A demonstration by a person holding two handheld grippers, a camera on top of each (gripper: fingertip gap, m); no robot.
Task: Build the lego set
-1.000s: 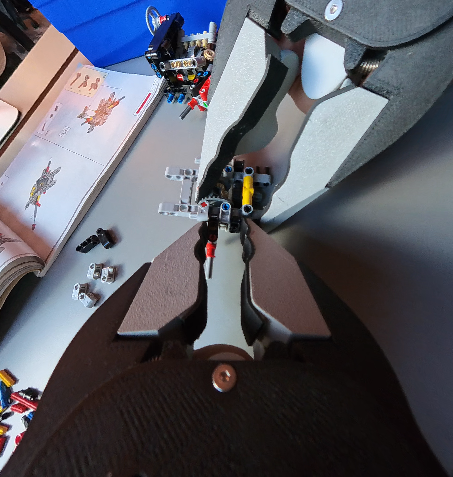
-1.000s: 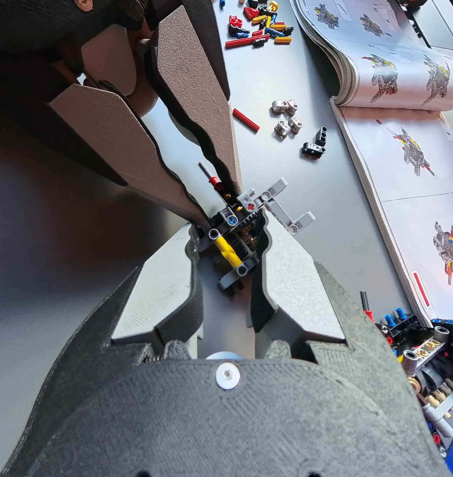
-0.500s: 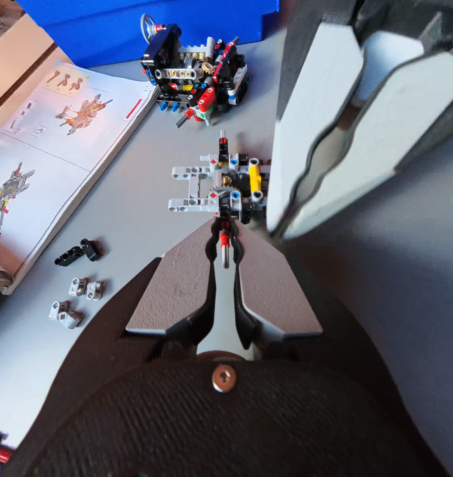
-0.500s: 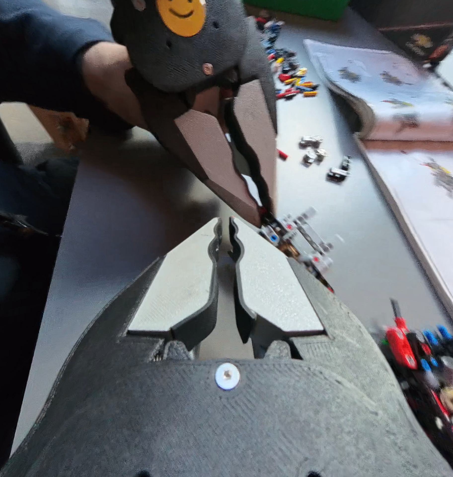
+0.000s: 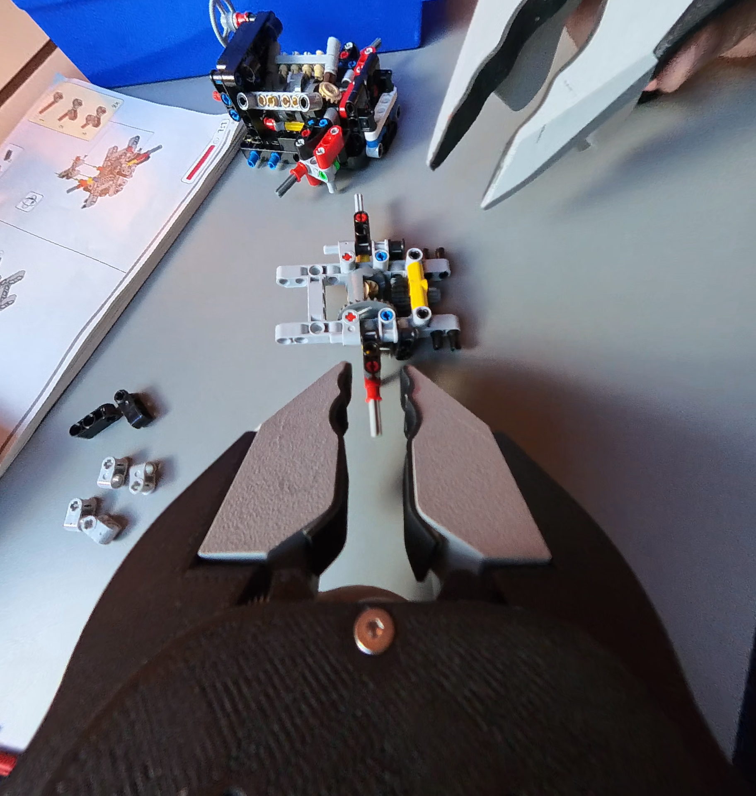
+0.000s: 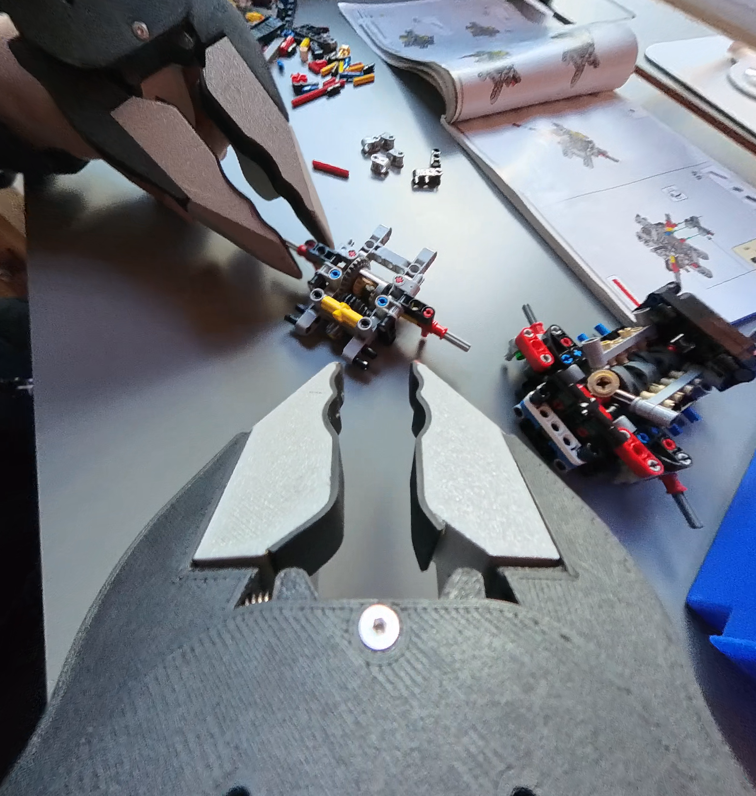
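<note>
Gear assembly (image 5: 367, 297) flat on grey table (image 5: 583, 344), its rod (image 5: 373, 409) pointing between left gripper (image 5: 375, 379) fingers, untouched. Left gripper nearer, parted, empty. Right gripper (image 6: 375, 379) parted, empty, just short of assembly.

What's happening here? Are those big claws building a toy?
A person holds two claw-like grippers over a grey table with toy building pieces. The left gripper is open around the thin axle sticking out of a small grey and yellow gear assembly, not squeezing it. The right gripper is open too, holding nothing, just short of that assembly. A bigger black and red model, loose pieces and an open instruction book lie nearby.
</note>
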